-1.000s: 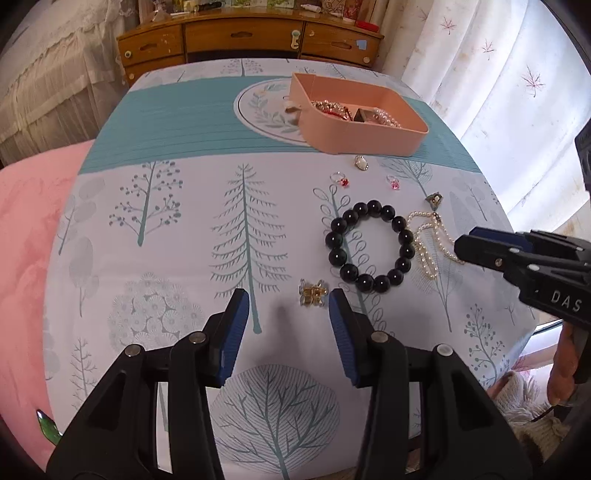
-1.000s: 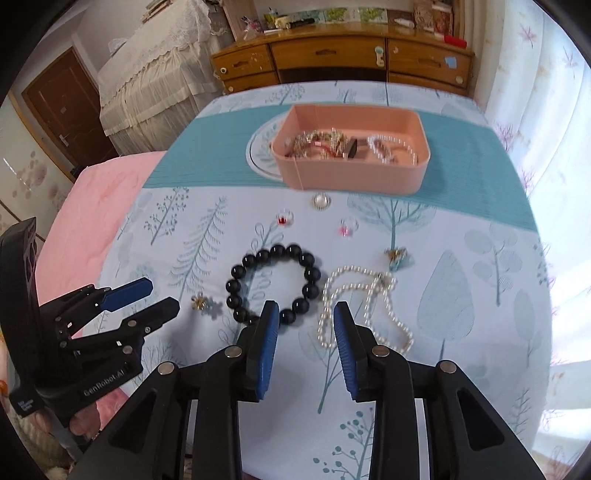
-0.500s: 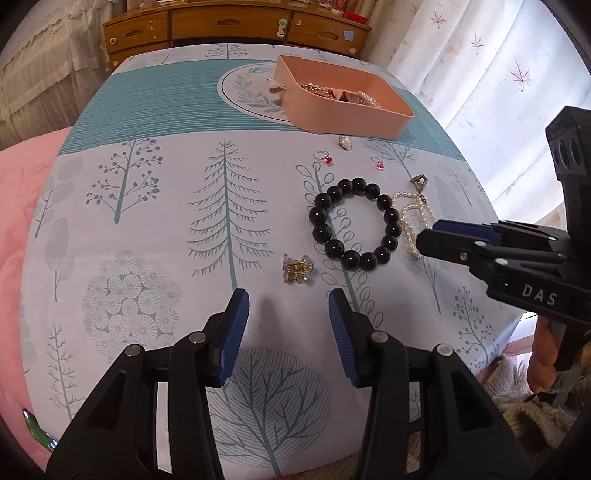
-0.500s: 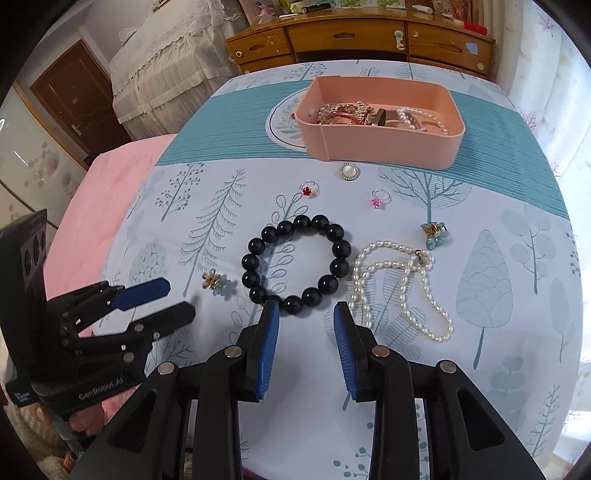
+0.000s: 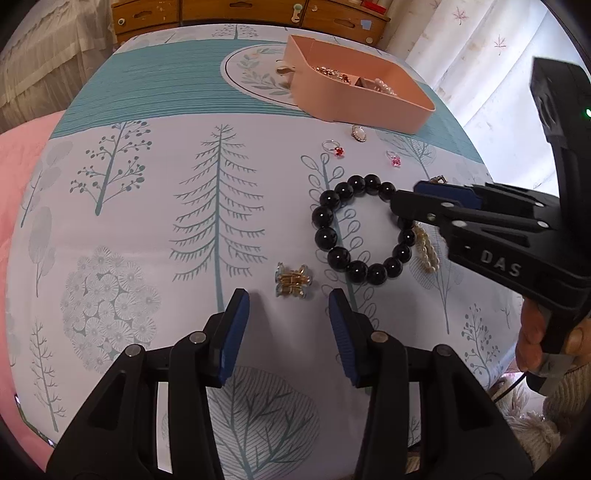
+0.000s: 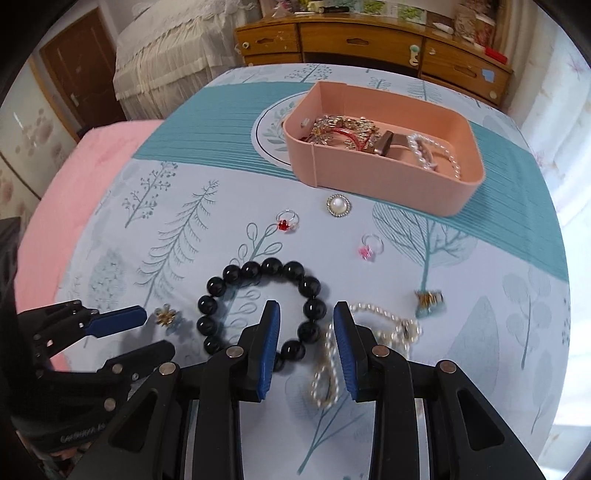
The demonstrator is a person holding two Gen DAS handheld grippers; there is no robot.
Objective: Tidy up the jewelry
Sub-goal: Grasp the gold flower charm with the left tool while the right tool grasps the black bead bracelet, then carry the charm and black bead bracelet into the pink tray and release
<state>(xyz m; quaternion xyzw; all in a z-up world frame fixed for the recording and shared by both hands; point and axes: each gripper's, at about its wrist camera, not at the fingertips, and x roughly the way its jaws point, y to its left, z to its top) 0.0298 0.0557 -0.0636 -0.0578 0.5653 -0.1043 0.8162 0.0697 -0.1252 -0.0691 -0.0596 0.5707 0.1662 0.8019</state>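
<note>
A black bead bracelet [image 5: 332, 206] [image 6: 255, 271] lies on the tree-print cloth. My right gripper [image 6: 306, 314] is open, its jaws straddling the bracelet's right side, with a pearl necklace [image 6: 373, 325] just beside it. My left gripper [image 5: 289, 301] is open, just short of a small gold flower clip [image 5: 293, 284] [image 6: 167, 316]. A pink tray [image 6: 373, 181] [image 5: 354, 105] farther back holds several jewelry pieces. Loose between them lie a red ring [image 6: 286, 221], a pink ring [image 6: 369, 249], a pearl brooch [image 6: 338, 205] and a blue-gold clip [image 6: 430, 301].
The table [image 5: 147, 221] drops off at its near and right edges. A wooden dresser [image 6: 369, 33] stands behind it, a pink bed [image 6: 92, 162] to the left, and curtains [image 5: 480, 48] to the right.
Both grippers moved forward and lower. The right one now has its jaws around the bracelet's right side; the left one closed in on the flower clip. Both stayed open.
</note>
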